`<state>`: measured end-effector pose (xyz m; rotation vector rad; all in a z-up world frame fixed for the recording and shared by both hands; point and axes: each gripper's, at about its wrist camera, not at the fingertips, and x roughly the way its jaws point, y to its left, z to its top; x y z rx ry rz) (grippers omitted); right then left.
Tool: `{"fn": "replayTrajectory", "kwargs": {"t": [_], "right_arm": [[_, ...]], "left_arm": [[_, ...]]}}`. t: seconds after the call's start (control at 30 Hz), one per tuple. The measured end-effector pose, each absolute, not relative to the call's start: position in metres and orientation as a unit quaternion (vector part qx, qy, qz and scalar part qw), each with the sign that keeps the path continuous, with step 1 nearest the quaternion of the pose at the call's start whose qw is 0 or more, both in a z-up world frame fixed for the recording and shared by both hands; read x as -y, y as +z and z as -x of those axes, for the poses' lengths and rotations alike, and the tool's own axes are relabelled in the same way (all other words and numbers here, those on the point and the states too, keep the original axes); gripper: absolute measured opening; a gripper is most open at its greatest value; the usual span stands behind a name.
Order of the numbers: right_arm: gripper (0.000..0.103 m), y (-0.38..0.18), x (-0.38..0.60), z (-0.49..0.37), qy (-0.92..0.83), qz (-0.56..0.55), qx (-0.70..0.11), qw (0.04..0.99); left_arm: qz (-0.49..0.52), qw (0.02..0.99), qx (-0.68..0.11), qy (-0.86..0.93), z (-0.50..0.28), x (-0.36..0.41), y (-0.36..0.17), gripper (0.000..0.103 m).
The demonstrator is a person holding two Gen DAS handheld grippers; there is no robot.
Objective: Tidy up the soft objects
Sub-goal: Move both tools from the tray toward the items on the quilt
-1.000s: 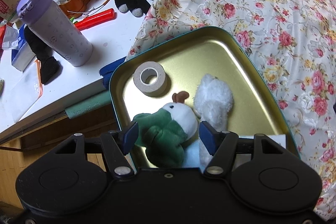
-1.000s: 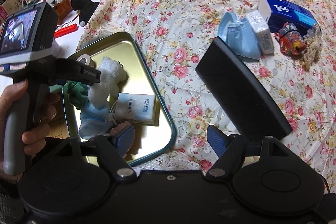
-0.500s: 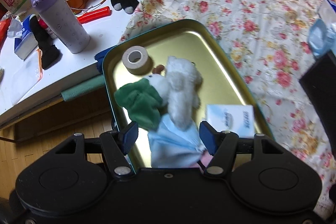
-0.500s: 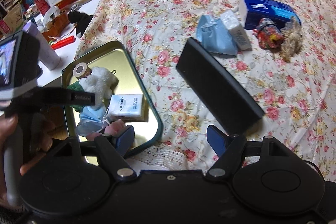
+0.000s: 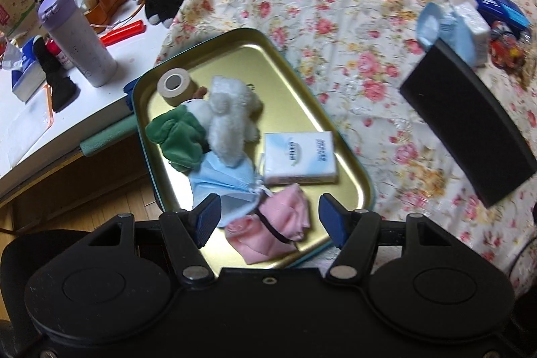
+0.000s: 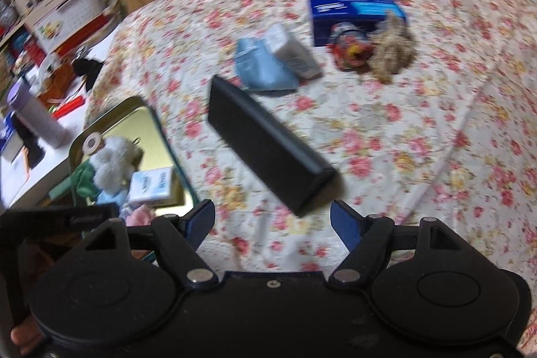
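My left claw (image 5: 269, 216) hangs with its jaws spread wide and nothing between them, just over the near end of the gold tin tray (image 5: 295, 96). Right below the fingertips I see a pink cloth (image 5: 282, 228), touching a pale blue mask (image 5: 228, 182) just ahead and left. Beyond that lie a white plush (image 5: 228, 113) leaning on a green plush (image 5: 176, 135), with a roll of tape (image 5: 175, 83) at the tray's far left corner. A tissue pack (image 5: 298, 156) sits ahead and slightly right of the claw, inside the tray.

My right claw (image 6: 272, 227) is also spread open and empty, above the floral bedspread (image 6: 419, 136). A long black case (image 6: 268, 143) lies just ahead of its fingers, angled away to the left. Farther ahead I see another blue mask (image 6: 261, 69) touching a small white pack (image 6: 292, 51), then a colourful fabric ball (image 6: 349, 49) and a brown fluffy toy (image 6: 391, 49) in front of a blue box (image 6: 352, 7). The view is blurred
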<state>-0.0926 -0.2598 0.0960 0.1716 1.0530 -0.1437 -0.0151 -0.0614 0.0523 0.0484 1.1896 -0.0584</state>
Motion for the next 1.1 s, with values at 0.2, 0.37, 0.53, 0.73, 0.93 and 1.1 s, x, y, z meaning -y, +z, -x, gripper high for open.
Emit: {"fn": "replayTrajectory", "kwargs": {"t": [0.2,0.37,0.53,0.73,0.93,1.1], "right_arm": [[0.074,0.102,0.298,0.101,-0.104,-0.109,-0.486,0.861],[0.074,0.108,0.326,0.107,-0.131,-0.126,-0.474,0.861],[0.074,0.113,0.353,0.114,-0.157,-0.144,-0.462,0.861],[0.074,0.123,0.383,0.115,-0.188,-0.154,-0.443,0.863],[0.074,0.132,0.411,0.109,-0.223,-0.154,-0.428,0.862],[0.074,0.131,0.431,0.095,-0.242,-0.158,-0.426,0.857]], "left_arm": [[-0.037,0.831,-0.552,-0.049,0.027,0.083,0.064,0.062],[-0.05,0.834,-0.546,-0.063,0.034,0.102,0.074,0.062],[-0.067,0.836,-0.538,-0.077,0.04,0.121,0.084,0.062],[-0.083,0.841,-0.526,-0.093,0.041,0.141,0.098,0.062],[-0.088,0.843,-0.52,-0.11,0.029,0.159,0.11,0.062],[-0.1,0.847,-0.509,-0.115,0.019,0.172,0.119,0.063]]}}
